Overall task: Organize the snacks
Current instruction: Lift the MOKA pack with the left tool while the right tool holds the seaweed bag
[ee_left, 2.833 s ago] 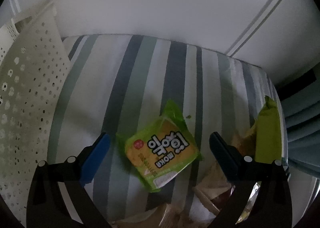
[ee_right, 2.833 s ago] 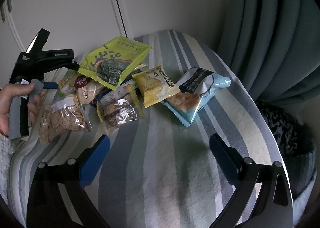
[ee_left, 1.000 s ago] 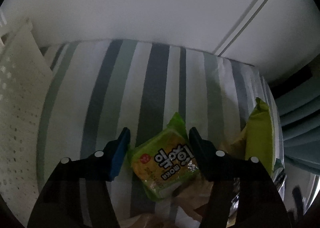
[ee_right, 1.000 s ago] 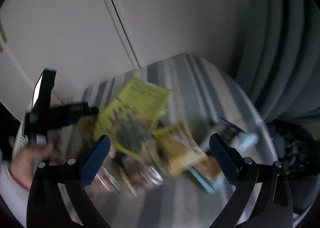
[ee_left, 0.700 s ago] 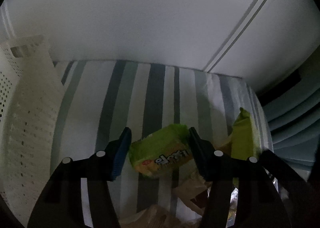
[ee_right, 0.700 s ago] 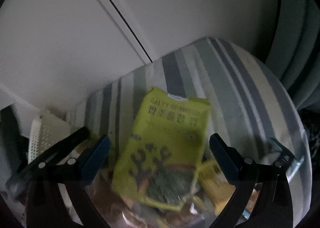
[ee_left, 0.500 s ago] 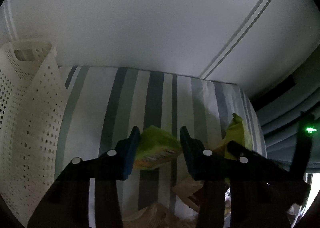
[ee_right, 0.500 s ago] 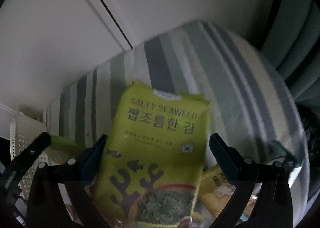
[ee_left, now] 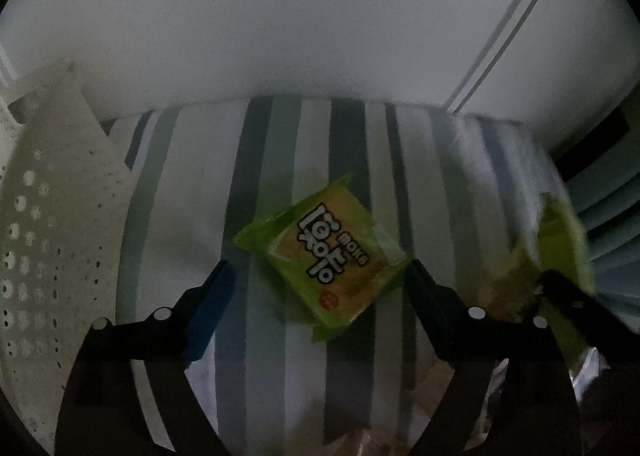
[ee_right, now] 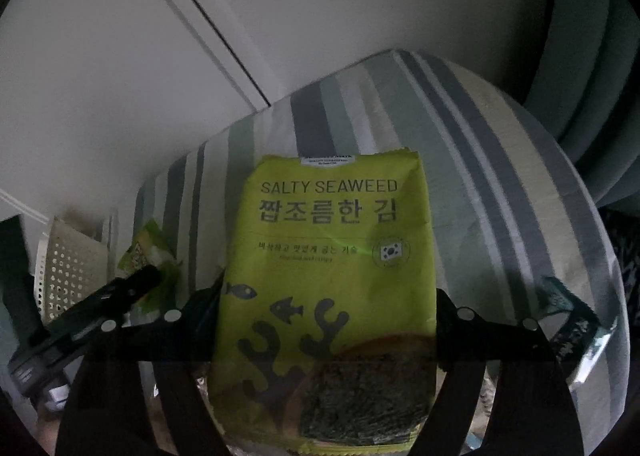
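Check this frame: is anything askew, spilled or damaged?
Only the small green-and-yellow snack packet: it lies diagonal on the striped cloth, print upside down, ahead of the open left gripper, outside the white perforated basket. Nothing spilled or torn.

Right gripper fingertips hidden behind seaweed bag [ee_right: 326, 280]. Bag's lower edge cut by frame. Left of bag, perforated basket [ee_right: 66, 270] partly hidden by other gripper. Right of bag, dark-and-teal packet [ee_right: 576, 328] blurred, possibly snack bag.

Dim room: white panelled wall [ee_left: 320, 15], teal curtain [ee_right: 592, 55], striped cloth-covered surface [ee_left: 192, 183].
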`<state>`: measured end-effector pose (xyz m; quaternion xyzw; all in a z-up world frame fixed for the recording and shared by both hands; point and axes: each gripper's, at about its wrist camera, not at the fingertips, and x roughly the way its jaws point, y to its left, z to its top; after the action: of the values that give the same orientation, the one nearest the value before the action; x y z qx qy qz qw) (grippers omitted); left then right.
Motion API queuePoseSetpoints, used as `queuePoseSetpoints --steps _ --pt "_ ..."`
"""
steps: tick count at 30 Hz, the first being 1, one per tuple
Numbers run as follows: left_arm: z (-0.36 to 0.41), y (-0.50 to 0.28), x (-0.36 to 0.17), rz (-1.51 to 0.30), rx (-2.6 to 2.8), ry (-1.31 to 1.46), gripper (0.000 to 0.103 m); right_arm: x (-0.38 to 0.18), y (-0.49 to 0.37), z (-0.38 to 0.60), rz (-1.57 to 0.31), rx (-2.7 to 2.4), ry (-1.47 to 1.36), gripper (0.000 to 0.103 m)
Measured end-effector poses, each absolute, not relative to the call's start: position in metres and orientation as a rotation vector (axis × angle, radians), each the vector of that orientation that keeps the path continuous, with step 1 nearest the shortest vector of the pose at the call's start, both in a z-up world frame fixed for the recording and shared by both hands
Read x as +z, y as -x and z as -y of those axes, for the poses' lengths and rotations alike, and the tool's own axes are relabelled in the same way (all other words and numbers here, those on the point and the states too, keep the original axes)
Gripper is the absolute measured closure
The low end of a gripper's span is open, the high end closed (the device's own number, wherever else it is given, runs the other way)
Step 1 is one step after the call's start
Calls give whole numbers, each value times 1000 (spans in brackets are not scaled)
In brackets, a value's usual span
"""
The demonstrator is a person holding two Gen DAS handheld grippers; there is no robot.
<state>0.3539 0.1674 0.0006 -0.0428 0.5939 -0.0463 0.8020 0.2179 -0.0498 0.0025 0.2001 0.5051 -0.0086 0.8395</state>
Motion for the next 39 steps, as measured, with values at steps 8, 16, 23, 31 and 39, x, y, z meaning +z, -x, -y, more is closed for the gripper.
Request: queuePoseSetpoints --steps 8,16,23,31,39 --pt "-169 -367 -7 -1304 -66 174 9 17 -194 59 -1009 -12 -425 25" --pt "-171 -372 -5 -1312 -76 187 11 16 -193 59 -985 1 -435 24" --pt "-163 -353 -4 -1332 -111 167 9 13 -196 59 -982 3 -430 24" --pt "-148 -347 1 -1261 -92 32 40 15 -192 59 -965 -7 -393 24" --pt "-165 -316 47 -1132 -114 32 41 21 -186 49 -930 10 -361 24"
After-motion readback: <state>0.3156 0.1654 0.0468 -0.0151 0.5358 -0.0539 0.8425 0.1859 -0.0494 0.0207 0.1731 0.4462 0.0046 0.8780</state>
